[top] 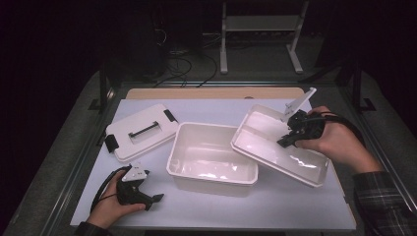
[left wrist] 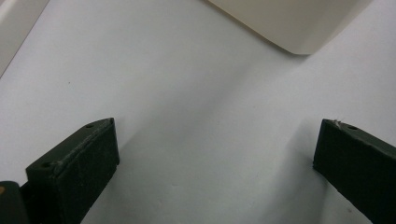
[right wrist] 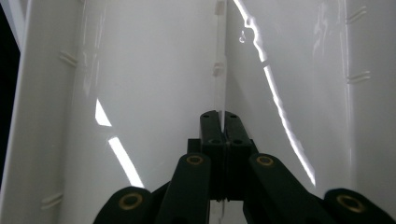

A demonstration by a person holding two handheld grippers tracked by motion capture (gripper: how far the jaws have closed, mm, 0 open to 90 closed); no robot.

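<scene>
The worktop (top: 295, 206) carries a white sheet, and on it stands a deep white tub (top: 212, 158) near the middle. To the tub's left, further back, a flat white lid (top: 141, 132) with a black handle and black clips lies on the sheet.

At the right a shallow white tray (top: 282, 143) hangs tilted, its left edge over the tub's right rim. The right hand (top: 339, 142) reaches in from the right with the wrist bent inward. Its right tool (top: 286, 141) points down into the tray, jaws pinched tight on the thin divider wall (right wrist: 220, 84) that runs down the tray's middle.

The left hand (top: 110, 204) rests low on the sheet at the front left. The left tool (top: 150, 199) lies level, pointing towards the tub, jaws wide apart with only bare sheet between them; the tub's corner (left wrist: 299, 23) sits well ahead.
</scene>
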